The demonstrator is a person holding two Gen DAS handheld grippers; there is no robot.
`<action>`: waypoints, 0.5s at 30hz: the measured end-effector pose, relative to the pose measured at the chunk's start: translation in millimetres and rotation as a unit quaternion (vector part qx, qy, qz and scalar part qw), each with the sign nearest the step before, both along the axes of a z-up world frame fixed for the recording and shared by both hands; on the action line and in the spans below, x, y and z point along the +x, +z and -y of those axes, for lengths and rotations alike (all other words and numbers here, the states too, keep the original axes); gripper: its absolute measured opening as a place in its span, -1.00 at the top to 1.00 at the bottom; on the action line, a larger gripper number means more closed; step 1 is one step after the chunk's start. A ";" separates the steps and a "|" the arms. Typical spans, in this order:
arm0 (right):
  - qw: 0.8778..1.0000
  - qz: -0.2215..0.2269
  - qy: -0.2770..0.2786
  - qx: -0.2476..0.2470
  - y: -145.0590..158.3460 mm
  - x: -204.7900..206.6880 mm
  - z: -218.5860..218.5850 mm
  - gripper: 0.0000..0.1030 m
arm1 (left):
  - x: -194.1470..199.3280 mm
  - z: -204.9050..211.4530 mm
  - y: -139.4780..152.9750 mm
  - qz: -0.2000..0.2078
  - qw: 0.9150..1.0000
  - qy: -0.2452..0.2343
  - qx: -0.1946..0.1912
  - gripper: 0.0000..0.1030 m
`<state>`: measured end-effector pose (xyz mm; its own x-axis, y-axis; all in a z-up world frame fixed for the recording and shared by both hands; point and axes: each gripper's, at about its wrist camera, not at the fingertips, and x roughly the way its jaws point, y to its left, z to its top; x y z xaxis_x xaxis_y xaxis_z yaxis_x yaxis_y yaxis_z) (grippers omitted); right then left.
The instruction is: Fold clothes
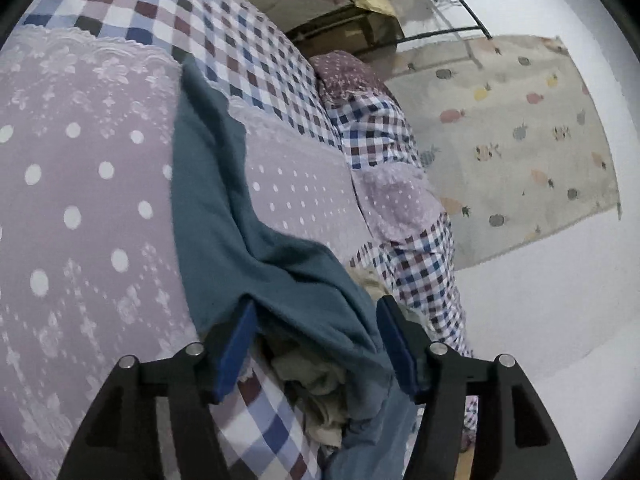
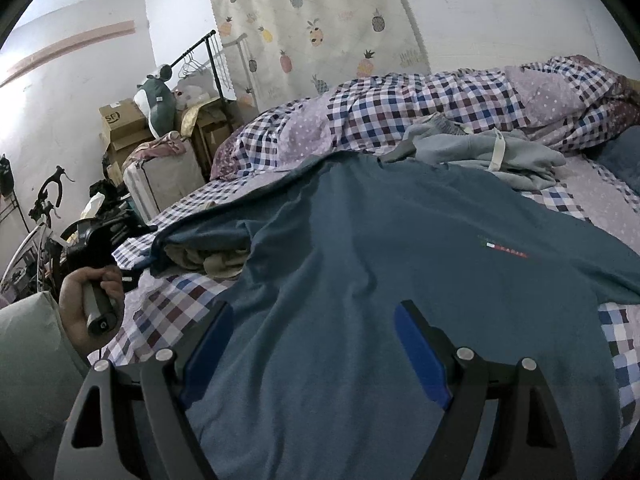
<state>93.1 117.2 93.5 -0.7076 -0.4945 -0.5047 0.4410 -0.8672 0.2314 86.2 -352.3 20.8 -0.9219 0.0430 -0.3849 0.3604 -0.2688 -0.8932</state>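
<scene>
A teal T-shirt [image 2: 380,280] with a small chest logo [image 2: 504,250] lies spread on the checked bed cover [image 2: 176,300]. My right gripper [image 2: 316,320] hovers open just over its near part, pads apart with nothing pinched. At the shirt's left edge a fold covers a crumpled beige garment [image 2: 208,260]. A hand [image 2: 80,292] holds the left gripper's handle there. In the left wrist view, my left gripper [image 1: 316,320] stands open with a ridge of the teal shirt [image 1: 216,200] lying loose between its blue pads, the beige garment [image 1: 316,380] underneath.
A grey garment [image 2: 480,152] lies at the far side beside the bunched checked duvet [image 2: 420,112]. A pineapple-print curtain [image 2: 320,20] hangs on the wall. Boxes [image 2: 120,124], a suitcase [image 2: 160,180] and a bicycle [image 2: 36,220] crowd the left of the bed.
</scene>
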 end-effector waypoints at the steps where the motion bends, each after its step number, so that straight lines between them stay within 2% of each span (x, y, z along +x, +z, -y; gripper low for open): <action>1: 1.000 0.001 0.001 0.002 -0.8 -0.5 0.7 -0.66 | -0.6 3.5 -2.7 -0.001 1.000 0.002 0.007 -0.27; 6: 1.000 0.005 0.002 0.011 -5.5 -2.3 3.1 -0.66 | -9.6 18.7 -13.0 -0.007 0.999 0.007 0.033 -0.25; 8: 1.000 0.007 0.000 0.014 -7.7 -3.6 3.9 -0.66 | -13.2 24.7 -16.2 -0.002 0.999 0.010 0.035 0.02; 9: 1.000 0.008 0.000 0.016 -8.8 -4.4 4.5 -0.66 | -15.3 28.1 -19.0 0.004 0.999 0.012 0.039 0.32; 11: 1.000 0.010 -0.003 0.019 -10.1 -4.9 5.4 -0.66 | -19.4 34.1 -29.5 0.009 0.998 0.004 0.067 0.68; 15: 1.000 0.011 -0.007 0.026 -12.0 -5.3 6.8 -0.66 | -23.5 28.3 -32.0 0.022 0.993 -0.043 0.106 0.68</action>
